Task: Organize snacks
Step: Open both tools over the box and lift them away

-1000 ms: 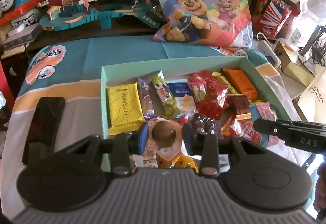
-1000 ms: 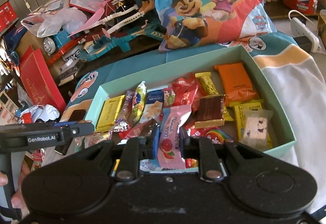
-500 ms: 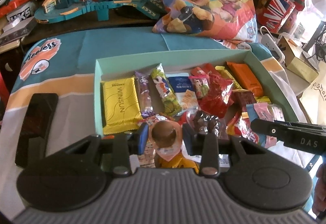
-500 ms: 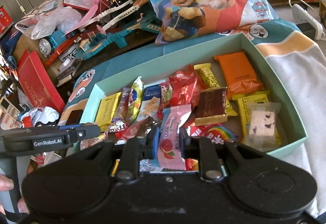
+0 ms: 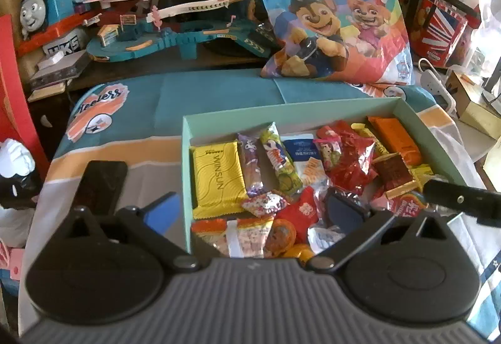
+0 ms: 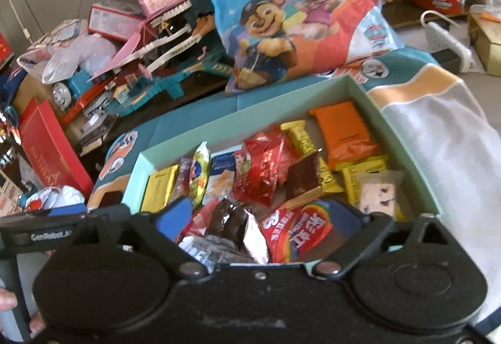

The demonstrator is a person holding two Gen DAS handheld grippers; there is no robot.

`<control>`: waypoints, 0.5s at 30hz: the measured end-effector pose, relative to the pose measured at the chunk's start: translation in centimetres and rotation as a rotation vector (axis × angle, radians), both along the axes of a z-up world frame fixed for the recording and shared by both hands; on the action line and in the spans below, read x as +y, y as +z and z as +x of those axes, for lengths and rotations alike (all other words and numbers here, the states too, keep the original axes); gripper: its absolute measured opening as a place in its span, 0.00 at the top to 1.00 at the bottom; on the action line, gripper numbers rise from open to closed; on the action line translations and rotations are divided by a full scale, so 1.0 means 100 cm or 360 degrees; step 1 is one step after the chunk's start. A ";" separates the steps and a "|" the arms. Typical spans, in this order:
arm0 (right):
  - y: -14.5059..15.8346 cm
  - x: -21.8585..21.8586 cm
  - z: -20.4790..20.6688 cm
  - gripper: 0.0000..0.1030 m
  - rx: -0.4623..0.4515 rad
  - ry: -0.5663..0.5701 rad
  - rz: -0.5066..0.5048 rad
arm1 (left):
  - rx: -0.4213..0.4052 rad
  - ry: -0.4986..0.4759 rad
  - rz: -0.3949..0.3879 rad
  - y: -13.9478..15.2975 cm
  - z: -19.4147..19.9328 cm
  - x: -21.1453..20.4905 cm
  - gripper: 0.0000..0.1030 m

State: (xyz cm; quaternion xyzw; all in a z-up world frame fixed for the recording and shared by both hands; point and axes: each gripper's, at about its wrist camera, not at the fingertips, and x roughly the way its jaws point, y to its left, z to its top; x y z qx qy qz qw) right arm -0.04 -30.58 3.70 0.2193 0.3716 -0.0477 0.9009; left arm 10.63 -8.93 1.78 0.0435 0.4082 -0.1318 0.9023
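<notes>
We look forward and steeply down along each gripper's fingers, close over the near edge of the mint box point(image 5: 313, 112) of snacks. Both views share the box point(image 6: 391, 125) and the cartoon bag point(image 5: 332, 18) behind it.

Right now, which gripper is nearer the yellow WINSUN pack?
Left. The left gripper is open just below the yellow WINSUN pack; the right gripper is open over the box's middle, packets away from it.

Left gripper point(image 5: 253, 209) and right gripper point(image 6: 260, 215), jaws just opened wide, empty.
</notes>
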 end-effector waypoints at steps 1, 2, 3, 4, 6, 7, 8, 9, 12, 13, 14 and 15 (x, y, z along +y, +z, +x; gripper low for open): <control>0.003 0.000 -0.003 0.05 -0.0007 -0.0008 -0.0008 | -0.0005 0.0002 0.0001 0.003 -0.003 0.001 0.00; 0.006 -0.001 -0.006 0.04 -0.0012 -0.0012 -0.0013 | -0.0014 0.0005 0.0006 0.006 -0.006 0.003 0.00; 0.009 -0.001 -0.010 0.02 -0.0019 -0.0017 -0.0021 | -0.0026 0.0009 0.0007 0.009 -0.009 0.005 0.00; 0.013 0.000 -0.015 0.00 -0.0027 -0.0024 -0.0031 | -0.0041 0.0013 0.0006 0.013 -0.013 0.007 0.00; 0.021 0.000 -0.022 0.00 -0.0046 -0.0036 -0.0054 | -0.0082 0.0023 0.0005 0.023 -0.021 0.011 0.00; 0.025 0.001 -0.026 0.00 -0.0052 -0.0037 -0.0064 | -0.0104 0.0029 0.0006 0.028 -0.025 0.013 0.00; 0.029 0.001 -0.030 0.00 -0.0061 -0.0040 -0.0075 | -0.0126 0.0033 0.0005 0.033 -0.030 0.015 0.00; 0.033 0.003 -0.033 0.00 -0.0067 -0.0044 -0.0087 | -0.0140 0.0034 0.0000 0.038 -0.035 0.018 0.00; 0.043 0.006 -0.045 0.00 -0.0079 -0.0034 -0.0148 | -0.0180 0.0059 -0.0020 0.054 -0.050 0.027 0.00; 0.047 0.007 -0.049 0.00 -0.0080 -0.0030 -0.0174 | -0.0197 0.0067 -0.0024 0.058 -0.055 0.031 0.00; 0.050 0.009 -0.053 0.00 -0.0081 -0.0025 -0.0202 | -0.0211 0.0076 -0.0033 0.063 -0.060 0.035 0.00; 0.054 0.011 -0.057 0.00 -0.0082 -0.0019 -0.0229 | -0.0220 0.0083 -0.0046 0.068 -0.064 0.039 0.00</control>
